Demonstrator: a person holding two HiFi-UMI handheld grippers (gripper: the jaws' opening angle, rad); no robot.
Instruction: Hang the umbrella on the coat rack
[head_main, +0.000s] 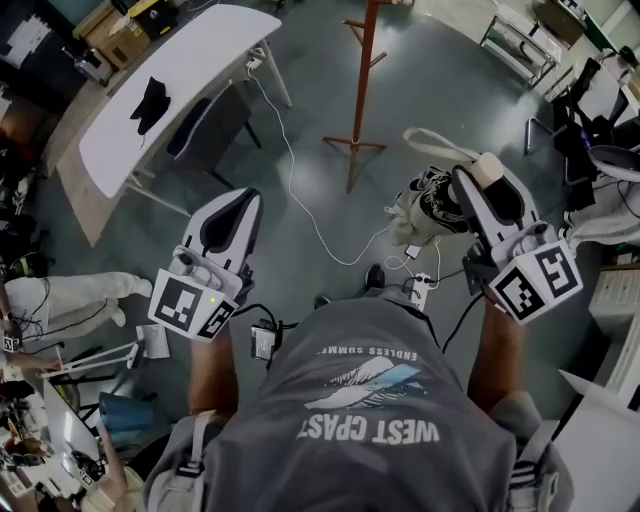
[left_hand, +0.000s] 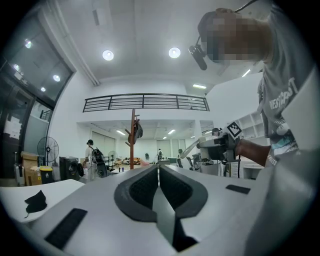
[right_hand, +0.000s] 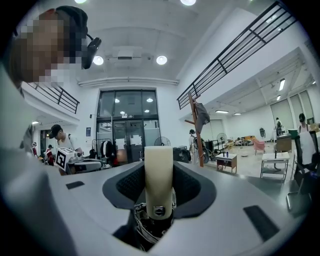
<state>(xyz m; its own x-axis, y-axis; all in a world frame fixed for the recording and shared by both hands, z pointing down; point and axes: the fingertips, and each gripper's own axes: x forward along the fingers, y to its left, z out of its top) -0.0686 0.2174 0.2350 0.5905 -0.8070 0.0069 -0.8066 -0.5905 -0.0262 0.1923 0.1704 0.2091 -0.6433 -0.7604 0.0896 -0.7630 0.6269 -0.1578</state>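
Note:
A folded umbrella (head_main: 432, 203) with black-and-white fabric hangs under my right gripper (head_main: 482, 172), which is shut on its cream handle (head_main: 490, 165). In the right gripper view the handle (right_hand: 158, 182) stands upright between the jaws of the right gripper (right_hand: 158, 156), with the fabric bunched below. The wooden coat rack (head_main: 362, 90) stands on the floor ahead, a little left of the right gripper and apart from it. The same coat rack (right_hand: 195, 127) carries a grey garment. My left gripper (head_main: 236, 203) is held at the left, shut and empty; its jaws (left_hand: 158, 168) meet with nothing between them.
A white table (head_main: 190, 60) with a black object (head_main: 150, 102) and a dark chair (head_main: 203, 125) stand at the far left. A white cable (head_main: 298, 195) runs over the floor to a power strip (head_main: 417, 290). Desks and chairs (head_main: 590, 120) crowd the right side.

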